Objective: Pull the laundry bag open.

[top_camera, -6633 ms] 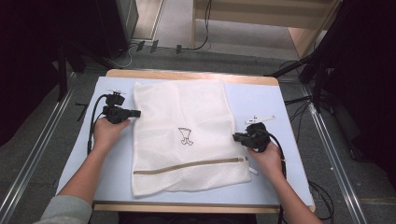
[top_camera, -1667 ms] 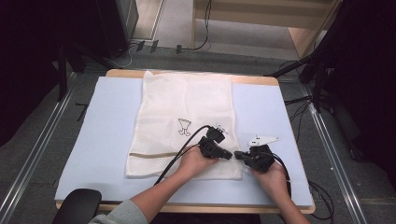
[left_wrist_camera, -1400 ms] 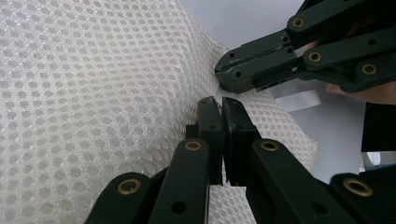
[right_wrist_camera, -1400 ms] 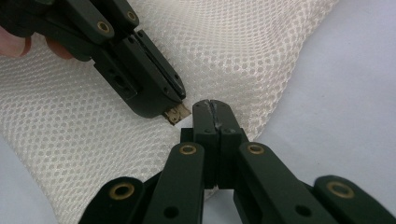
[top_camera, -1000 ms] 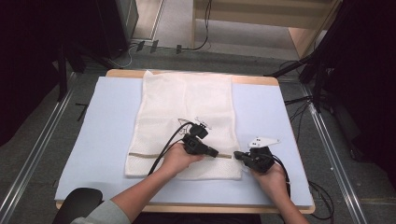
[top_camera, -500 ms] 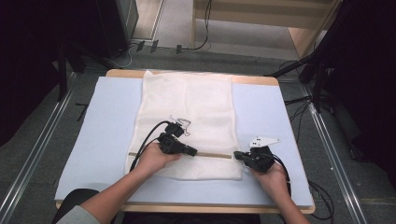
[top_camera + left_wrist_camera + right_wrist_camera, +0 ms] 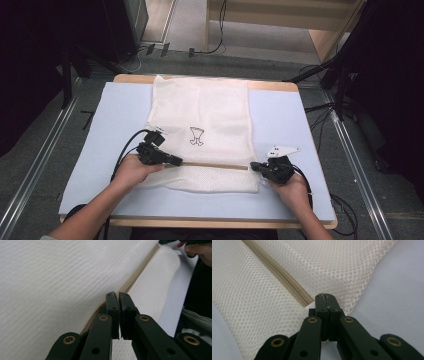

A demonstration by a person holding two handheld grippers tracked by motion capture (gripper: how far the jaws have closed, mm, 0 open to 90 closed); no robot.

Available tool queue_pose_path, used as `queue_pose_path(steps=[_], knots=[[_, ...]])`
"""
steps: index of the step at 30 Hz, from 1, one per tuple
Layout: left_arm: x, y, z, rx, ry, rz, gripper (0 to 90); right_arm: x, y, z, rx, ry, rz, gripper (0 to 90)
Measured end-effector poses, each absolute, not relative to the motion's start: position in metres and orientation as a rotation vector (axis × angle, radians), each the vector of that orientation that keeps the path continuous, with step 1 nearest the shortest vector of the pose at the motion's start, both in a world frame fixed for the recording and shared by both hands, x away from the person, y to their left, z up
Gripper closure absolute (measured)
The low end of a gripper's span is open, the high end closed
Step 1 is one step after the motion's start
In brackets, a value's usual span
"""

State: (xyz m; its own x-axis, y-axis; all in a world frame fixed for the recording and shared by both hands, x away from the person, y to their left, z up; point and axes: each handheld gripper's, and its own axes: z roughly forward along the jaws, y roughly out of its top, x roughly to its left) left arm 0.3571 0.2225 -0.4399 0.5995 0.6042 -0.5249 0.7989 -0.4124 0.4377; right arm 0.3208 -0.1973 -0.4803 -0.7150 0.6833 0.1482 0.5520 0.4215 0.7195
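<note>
A white mesh bag lies flat on the table, with a beige zipper running across it near the front. My left gripper is at the zipper's left part, its jaws shut on the zipper pull. In the left gripper view those jaws are pressed together right on the zipper line. My right gripper is at the zipper's right end. Its jaws are shut on the mesh just beside the end of the zipper.
The bag rests on a light blue mat that covers a wooden table. A small dark print marks the bag's middle. Cables trail from both grippers toward the front edge. The person's other hand appears far off in the left gripper view.
My left gripper has slid leftward along the zipper, from close to the right gripper to the bag's left side. The right gripper has stayed where it was.
</note>
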Motion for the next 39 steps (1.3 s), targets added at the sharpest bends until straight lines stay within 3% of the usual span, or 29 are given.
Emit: queue_pose_path(steps=[11, 20, 26, 35, 39], knots=[[0.344, 0.303, -0.439, 2.083, 1.268, -0.281, 89.0, 0.322, -0.198, -0.48, 1.104, 2.522, 1.173, 90.0], [0.336, 0.334, -0.437, 2.021, 1.358, -0.205, 89.1, 0.326, -0.199, -0.479, 1.093, 2.547, 1.177, 90.0], [0.334, 0.347, -0.435, 1.994, 1.397, -0.155, 89.0, 0.327, -0.199, -0.478, 1.1, 2.56, 1.173, 90.0], [0.333, 0.334, -0.437, 2.063, 1.381, -0.099, 87.2, 0.33, -0.199, -0.476, 1.121, 2.584, 1.164, 90.0], [0.332, 0.332, -0.435, 2.064, 1.327, -0.057, 76.0, 0.334, -0.2, -0.474, 1.12, 2.609, 1.191, 85.4]])
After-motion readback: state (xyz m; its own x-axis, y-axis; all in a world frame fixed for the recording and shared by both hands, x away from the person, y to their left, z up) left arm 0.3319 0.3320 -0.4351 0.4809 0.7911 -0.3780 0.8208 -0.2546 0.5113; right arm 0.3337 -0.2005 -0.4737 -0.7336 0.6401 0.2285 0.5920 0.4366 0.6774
